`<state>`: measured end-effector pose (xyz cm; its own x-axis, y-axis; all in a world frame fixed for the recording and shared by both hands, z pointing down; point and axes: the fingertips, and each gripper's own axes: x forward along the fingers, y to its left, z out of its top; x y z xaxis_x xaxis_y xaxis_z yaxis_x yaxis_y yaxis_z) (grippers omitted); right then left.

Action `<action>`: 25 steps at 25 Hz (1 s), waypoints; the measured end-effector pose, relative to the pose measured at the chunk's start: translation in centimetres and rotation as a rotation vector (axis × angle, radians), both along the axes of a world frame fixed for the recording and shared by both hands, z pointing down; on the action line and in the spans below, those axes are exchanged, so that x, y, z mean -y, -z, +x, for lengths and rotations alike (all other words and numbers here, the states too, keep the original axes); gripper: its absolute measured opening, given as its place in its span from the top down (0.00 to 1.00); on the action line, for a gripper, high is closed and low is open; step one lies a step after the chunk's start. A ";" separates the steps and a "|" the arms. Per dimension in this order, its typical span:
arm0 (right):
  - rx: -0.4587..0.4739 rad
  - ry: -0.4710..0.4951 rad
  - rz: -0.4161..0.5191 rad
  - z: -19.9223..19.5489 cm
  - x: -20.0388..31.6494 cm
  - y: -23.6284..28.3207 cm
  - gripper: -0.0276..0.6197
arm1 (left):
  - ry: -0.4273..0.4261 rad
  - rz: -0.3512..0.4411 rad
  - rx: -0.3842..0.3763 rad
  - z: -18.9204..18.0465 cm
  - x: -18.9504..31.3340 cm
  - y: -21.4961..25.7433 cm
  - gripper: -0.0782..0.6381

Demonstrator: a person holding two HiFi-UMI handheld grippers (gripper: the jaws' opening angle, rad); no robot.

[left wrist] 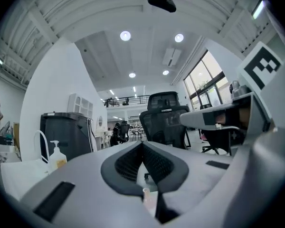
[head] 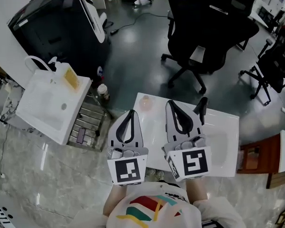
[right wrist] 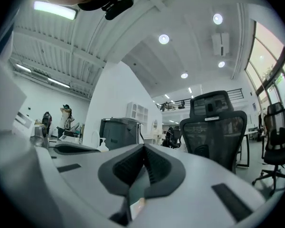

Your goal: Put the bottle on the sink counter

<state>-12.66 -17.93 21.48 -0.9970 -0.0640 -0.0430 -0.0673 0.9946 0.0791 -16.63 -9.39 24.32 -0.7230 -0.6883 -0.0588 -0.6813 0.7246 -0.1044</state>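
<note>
Bright ceiling lights [left wrist: 125, 35], fisheye-warped edges

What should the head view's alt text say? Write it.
The left gripper and right gripper, both shut and empty, hover side by side over a white table with a small pale bottle at its far edge. A white sink counter stands left.

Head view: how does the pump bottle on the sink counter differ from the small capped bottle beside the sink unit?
The pump bottle stands on the sink counter; the small bottle stands lower, off the counter, close beside it. The pump bottle has a pump head and a yellow-amber side; the small bottle has a flat pale cap over a brownish body. Both appear upright.
</note>
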 end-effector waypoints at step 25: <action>-0.021 -0.131 -0.010 7.4 2.1 -2.8 0.94 | -0.097 -0.027 0.051 4.9 2.5 1.1 0.87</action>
